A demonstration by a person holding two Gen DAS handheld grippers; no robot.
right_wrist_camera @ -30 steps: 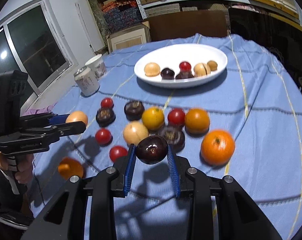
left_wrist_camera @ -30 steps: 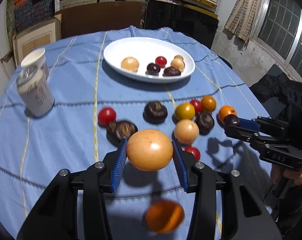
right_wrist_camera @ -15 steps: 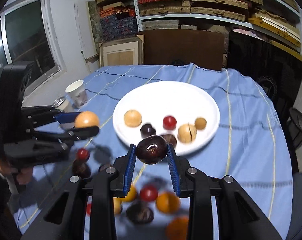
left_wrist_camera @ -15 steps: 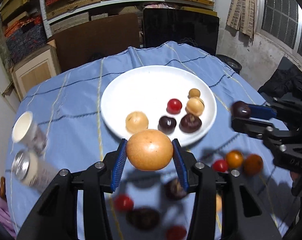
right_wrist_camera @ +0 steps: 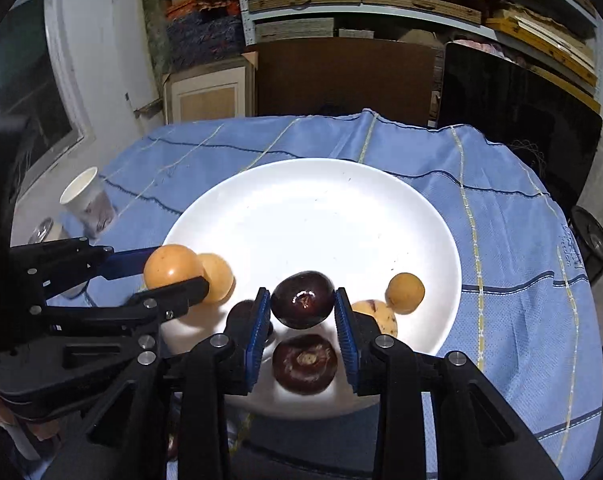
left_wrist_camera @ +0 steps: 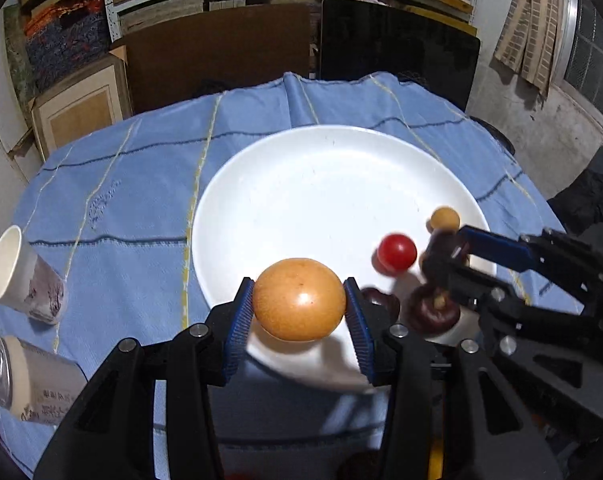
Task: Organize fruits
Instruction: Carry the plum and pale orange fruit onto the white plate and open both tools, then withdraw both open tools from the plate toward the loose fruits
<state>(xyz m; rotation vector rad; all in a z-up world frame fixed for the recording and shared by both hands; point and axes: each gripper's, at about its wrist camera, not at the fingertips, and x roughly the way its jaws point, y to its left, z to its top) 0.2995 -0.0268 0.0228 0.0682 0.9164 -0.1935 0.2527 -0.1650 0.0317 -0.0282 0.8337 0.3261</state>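
The left tool (left_wrist_camera: 299, 300) hides the white plate's (left_wrist_camera: 321, 184) near rim.

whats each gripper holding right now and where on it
The left gripper clamps the orange-tan round fruit across its sides; the right gripper pinches the dark purple fruit across its sides.

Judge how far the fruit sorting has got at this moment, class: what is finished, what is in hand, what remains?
Done: several fruits already lie on the white plate, including a red tomato. In hand: the left gripper holds a tan round fruit and the right gripper a dark purple fruit, both over the plate. Left: releasing both; anything off the plate is out of view.
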